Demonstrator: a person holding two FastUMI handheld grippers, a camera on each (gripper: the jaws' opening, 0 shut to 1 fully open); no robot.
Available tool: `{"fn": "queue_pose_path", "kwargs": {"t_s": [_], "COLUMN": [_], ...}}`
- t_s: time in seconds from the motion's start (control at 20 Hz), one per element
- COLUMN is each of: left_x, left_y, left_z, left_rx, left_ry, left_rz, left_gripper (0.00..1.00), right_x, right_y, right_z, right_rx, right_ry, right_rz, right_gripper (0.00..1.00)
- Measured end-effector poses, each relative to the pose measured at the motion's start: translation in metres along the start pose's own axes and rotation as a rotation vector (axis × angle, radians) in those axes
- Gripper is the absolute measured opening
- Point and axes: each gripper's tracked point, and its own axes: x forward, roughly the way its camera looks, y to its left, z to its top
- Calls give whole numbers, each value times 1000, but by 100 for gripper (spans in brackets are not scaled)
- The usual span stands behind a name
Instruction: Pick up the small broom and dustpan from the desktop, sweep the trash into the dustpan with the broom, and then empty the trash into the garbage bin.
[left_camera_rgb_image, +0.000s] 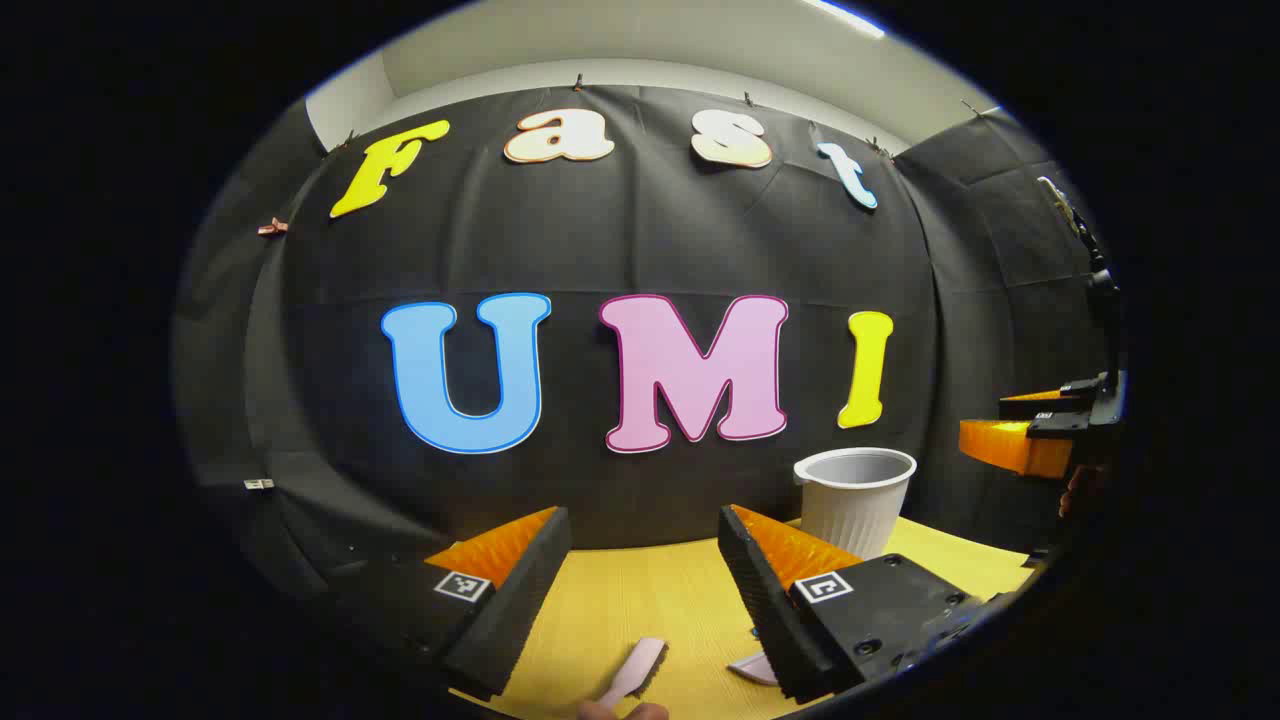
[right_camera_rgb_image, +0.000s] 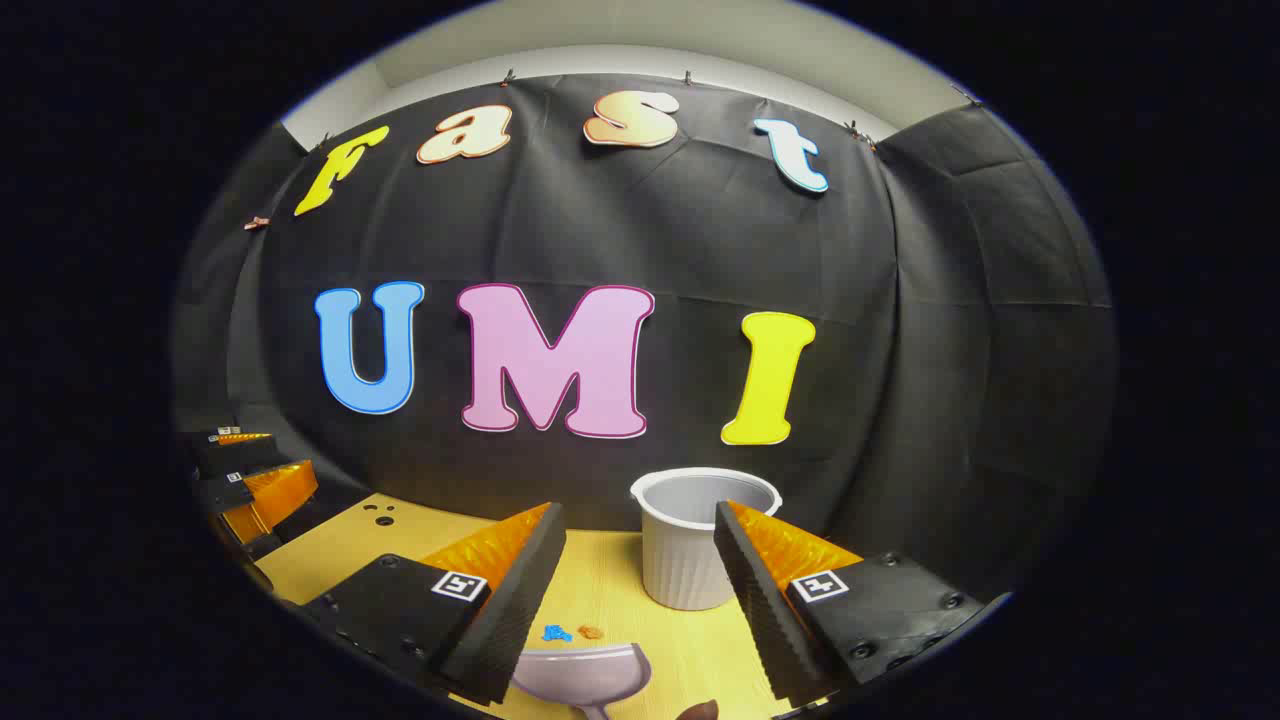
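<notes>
Small broom (left_camera_rgb_image: 633, 673) lies flat on the yellow surface (left_camera_rgb_image: 640, 600), low between the left tongs (left_camera_rgb_image: 645, 590), which are spread wide and hold nothing. Dustpan (right_camera_rgb_image: 583, 672) sits on the surface low in the right gripper view, scoop toward the trash bits (right_camera_rgb_image: 570, 633) just beyond it. Right tongs (right_camera_rgb_image: 640, 590) also spread wide, holding nothing, above the dustpan. White ribbed garbage bin (right_camera_rgb_image: 700, 545) stands upright farther back by the black wall.
</notes>
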Motion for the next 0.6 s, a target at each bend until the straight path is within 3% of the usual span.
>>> {"fn": "queue_pose_path", "kwargs": {"t_s": [0.6], "left_x": [-1], "left_y": [-6], "left_z": [-1], "left_rx": [19], "left_ry": [7], "left_rz": [-14], "left_gripper": [95], "right_x": [1], "right_y": [3], "right_z": [5], "right_rx": [-45], "right_ry": [-12], "right_rz": [35], "right_gripper": [94]}}
